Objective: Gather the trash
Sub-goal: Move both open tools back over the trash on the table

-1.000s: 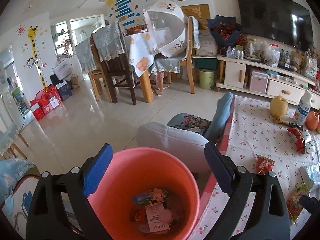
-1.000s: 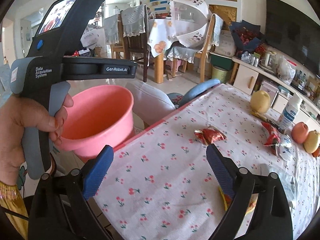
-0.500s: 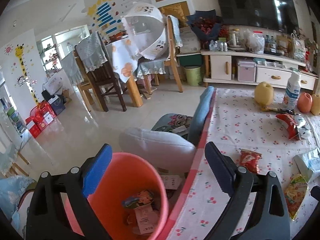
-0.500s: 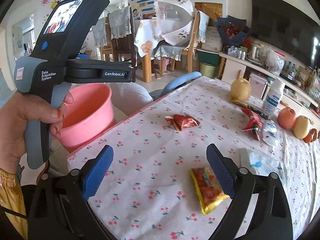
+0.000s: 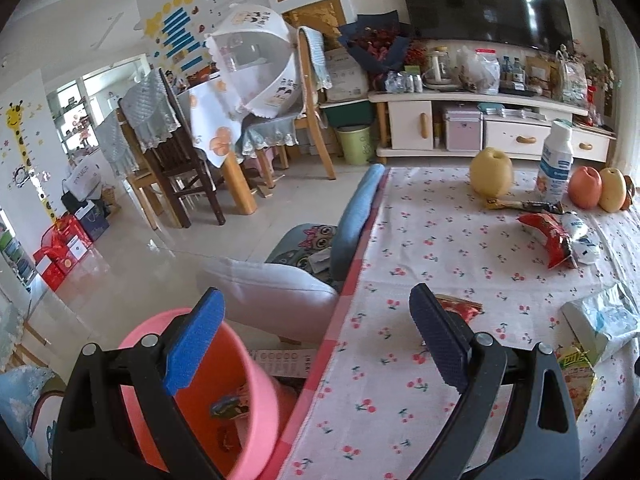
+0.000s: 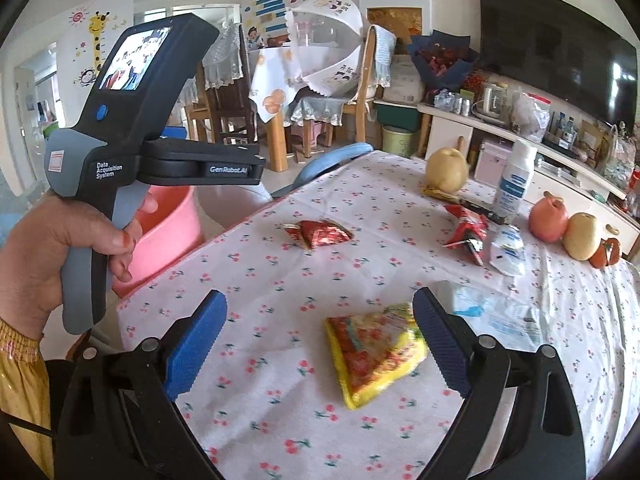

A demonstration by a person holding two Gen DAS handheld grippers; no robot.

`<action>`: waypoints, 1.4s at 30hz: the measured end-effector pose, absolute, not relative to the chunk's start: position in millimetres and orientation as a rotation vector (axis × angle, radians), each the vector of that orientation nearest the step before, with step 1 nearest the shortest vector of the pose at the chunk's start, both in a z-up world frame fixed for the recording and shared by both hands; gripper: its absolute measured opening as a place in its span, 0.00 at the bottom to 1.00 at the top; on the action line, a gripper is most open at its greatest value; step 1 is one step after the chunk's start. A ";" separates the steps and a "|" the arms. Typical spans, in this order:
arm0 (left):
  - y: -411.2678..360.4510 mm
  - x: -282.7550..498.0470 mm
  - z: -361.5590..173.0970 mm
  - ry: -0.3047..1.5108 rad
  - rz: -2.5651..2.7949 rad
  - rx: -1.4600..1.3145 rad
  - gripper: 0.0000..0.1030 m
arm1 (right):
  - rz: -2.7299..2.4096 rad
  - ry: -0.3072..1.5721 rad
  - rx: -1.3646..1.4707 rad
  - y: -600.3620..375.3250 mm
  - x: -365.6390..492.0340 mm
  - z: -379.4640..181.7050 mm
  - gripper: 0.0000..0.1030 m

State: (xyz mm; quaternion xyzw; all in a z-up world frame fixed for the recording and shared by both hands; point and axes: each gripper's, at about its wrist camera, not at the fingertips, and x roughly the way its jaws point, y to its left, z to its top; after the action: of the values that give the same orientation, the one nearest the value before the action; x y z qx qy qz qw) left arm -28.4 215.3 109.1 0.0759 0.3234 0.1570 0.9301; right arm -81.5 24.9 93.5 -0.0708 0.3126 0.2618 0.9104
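A pink bucket (image 5: 248, 400) with wrappers inside stands beside the table's left edge; it also shows in the right wrist view (image 6: 168, 236). My left gripper (image 5: 316, 344) is open and empty over the table edge, the bucket under its left finger. A red wrapper (image 5: 460, 306) lies behind its right finger and shows in the right wrist view (image 6: 320, 234). My right gripper (image 6: 318, 340) is open and empty above the table. A yellow snack packet (image 6: 376, 354) lies just ahead, near its right finger. A red chip bag (image 6: 466, 232) and a white wrapper (image 6: 506, 248) lie farther back.
The table has a cherry-print cloth (image 6: 280, 292). At the back stand a yellow pear (image 6: 446, 170), a white bottle (image 6: 514, 180), an apple (image 6: 548, 220) and another pear (image 6: 582, 236). A tissue pack (image 6: 496, 316) lies at right. A cushioned chair (image 5: 280, 292) stands beside the bucket.
My left gripper has swung right from over the bucket to the table edge. My right gripper has moved forward over the table, bringing the yellow packet close to its fingers.
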 end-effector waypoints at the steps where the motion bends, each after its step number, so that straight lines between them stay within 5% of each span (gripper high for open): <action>1: 213.2 -27.5 108.7 0.662 0.316 0.154 0.91 | 0.530 0.645 -0.144 19.2 -80.0 92.9 0.90; 14: 151.3 7.2 97.9 0.694 0.055 0.031 0.91 | 0.284 0.667 -0.052 -101.9 -30.3 92.2 0.90; 22: 85.4 93.3 85.8 0.773 -0.047 -0.107 0.90 | 0.220 0.713 -0.004 -146.1 -16.4 86.2 0.90; 32: 48.0 213.1 31.7 0.956 0.095 -0.163 0.61 | 0.229 0.750 -0.032 -162.0 -15.6 81.2 0.90; 42: 38.7 239.7 12.7 1.010 0.144 -0.065 0.54 | 0.190 0.791 0.024 -185.2 -8.1 78.0 0.90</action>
State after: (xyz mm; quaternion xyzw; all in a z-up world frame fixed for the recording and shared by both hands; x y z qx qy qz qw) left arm 239.7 38.7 12.7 -0.0311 0.4831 0.0689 0.8723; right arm -8.1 -185.2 78.0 0.0117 0.3847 0.0925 0.9183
